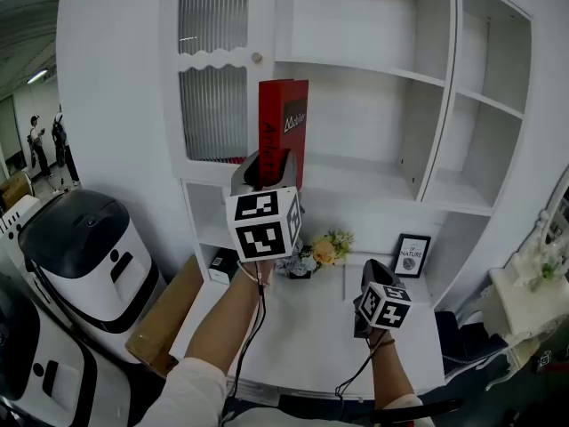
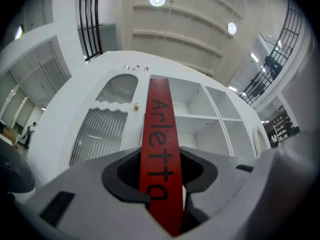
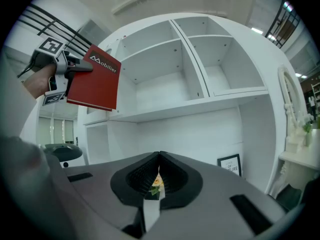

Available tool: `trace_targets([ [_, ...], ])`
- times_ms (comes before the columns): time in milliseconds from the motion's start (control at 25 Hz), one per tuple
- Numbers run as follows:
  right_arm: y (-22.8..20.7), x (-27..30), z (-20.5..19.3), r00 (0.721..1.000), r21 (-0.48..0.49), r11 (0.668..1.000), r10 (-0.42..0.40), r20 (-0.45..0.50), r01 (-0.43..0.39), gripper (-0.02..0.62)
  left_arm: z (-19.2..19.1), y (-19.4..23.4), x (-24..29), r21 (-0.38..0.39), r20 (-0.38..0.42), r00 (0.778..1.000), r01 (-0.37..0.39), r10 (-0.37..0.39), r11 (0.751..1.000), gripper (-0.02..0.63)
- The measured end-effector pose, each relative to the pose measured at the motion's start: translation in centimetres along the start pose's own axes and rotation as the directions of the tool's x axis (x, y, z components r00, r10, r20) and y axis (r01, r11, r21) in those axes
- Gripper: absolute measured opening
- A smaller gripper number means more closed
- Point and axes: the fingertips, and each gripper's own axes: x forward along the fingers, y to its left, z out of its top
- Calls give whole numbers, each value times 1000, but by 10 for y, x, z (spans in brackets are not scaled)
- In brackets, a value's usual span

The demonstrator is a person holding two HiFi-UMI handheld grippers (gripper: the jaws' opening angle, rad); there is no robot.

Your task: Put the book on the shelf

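**Book up, not shelved yet**

Red book (image 1: 284, 123) is held upright in front of the cabinet's middle shelf (image 1: 364, 174), not resting on it. Placing and release are still to do. Left gripper (image 1: 267, 165): arm raised, jaws clamped on the book's lower end. Right gripper (image 1: 372, 285): low over the desk (image 1: 311, 327), jaws together, nothing btwn them.

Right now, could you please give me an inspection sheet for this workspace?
Surface: white desk, below the shelves.
Job's things: red book, upright, held in front of the shelf.
Clutter: flowers, framed print, small box.
Grippers: left gripper shut on the book; right gripper shut, empty.
Cables: one cable along the left forearm, another by the right.
Surroundings: white bin, cardboard, people far left.
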Motion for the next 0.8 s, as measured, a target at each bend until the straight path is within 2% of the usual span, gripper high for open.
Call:
trace_targets([
  [400,-5,16,5,1000,0,1000,-4,2,4,21,-4,0,30,-17,19,1000,-1,1,1000,167],
  [800,-17,36,-2,1000,6,1000,-16,-18,16,21,-12,-3,67,9,23,1000,-5,5,1000,169],
])
